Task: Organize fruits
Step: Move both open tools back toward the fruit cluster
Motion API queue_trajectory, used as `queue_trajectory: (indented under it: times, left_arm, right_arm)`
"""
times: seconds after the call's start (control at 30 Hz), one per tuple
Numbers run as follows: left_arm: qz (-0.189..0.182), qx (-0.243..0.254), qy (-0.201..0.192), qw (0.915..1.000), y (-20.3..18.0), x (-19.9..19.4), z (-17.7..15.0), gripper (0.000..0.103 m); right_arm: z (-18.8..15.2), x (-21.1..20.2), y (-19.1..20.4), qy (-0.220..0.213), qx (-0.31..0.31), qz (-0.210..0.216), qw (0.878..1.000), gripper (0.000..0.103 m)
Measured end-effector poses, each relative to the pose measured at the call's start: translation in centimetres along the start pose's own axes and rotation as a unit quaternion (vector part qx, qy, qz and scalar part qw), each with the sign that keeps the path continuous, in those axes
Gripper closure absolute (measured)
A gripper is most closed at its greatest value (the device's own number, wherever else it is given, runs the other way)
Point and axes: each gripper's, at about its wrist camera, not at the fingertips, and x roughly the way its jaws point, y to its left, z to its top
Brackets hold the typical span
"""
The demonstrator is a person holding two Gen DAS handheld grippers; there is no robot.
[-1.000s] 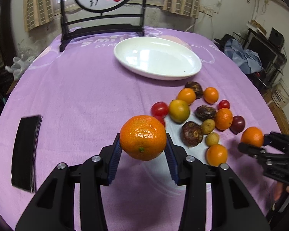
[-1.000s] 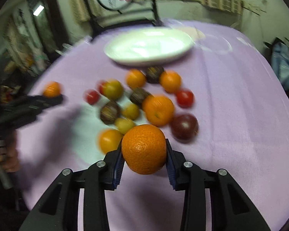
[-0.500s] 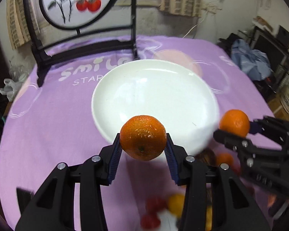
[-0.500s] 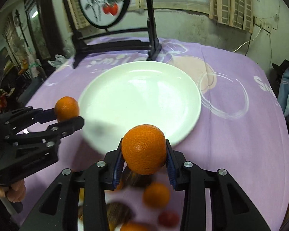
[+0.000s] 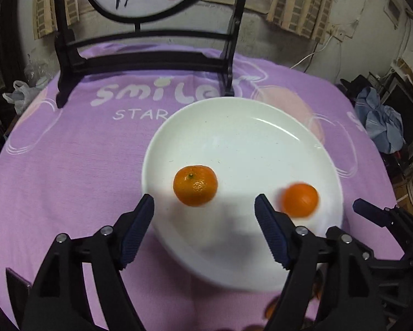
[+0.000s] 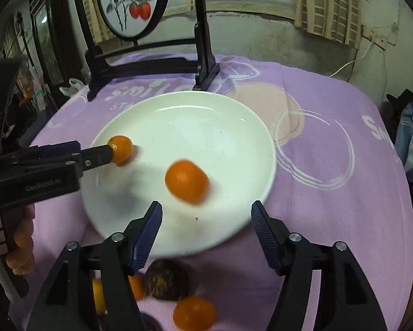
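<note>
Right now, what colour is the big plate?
White. The plate shows best in the left wrist view, on the purple cloth.

Two round orange mandarins are seen on the white plate (image 5: 261, 127): one mandarin (image 5: 195, 189) sits stem-up near its left rim, the other mandarin (image 5: 300, 199), motion-blurred, toward the right.

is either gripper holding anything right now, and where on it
Nothing is held. The left gripper and right gripper are open; both round orange mandarins are on the white plate.
</note>
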Motion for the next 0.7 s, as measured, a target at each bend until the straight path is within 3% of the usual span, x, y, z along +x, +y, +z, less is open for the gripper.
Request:
queue_trajectory:
  times: [0.13, 0.3, 0.7]
  left_arm:
    - [0.012, 0.026, -0.022, 0.9993, -0.6, -4.2, -2.7, 0.021]
    - [-0.003, 0.046, -0.029, 0.9985, -1.5, -7.8, -7.7, 0.016]
    - [-0.038, 0.066, 0.024, 0.9968, -4.1, -9.5, -18.2, 0.016]
  right_arm:
    - [-2.8, -3.6, -0.7, -0.015, 0.002, -0.005, 1.000, 0.030]
    - [-7.4, -7.8, -1.2, -0.036, 0.002, -0.016, 0.999, 0.027]
    - [-16.9, -12.0, -0.9, -0.037, 0.025, -0.024, 0.999, 0.027]
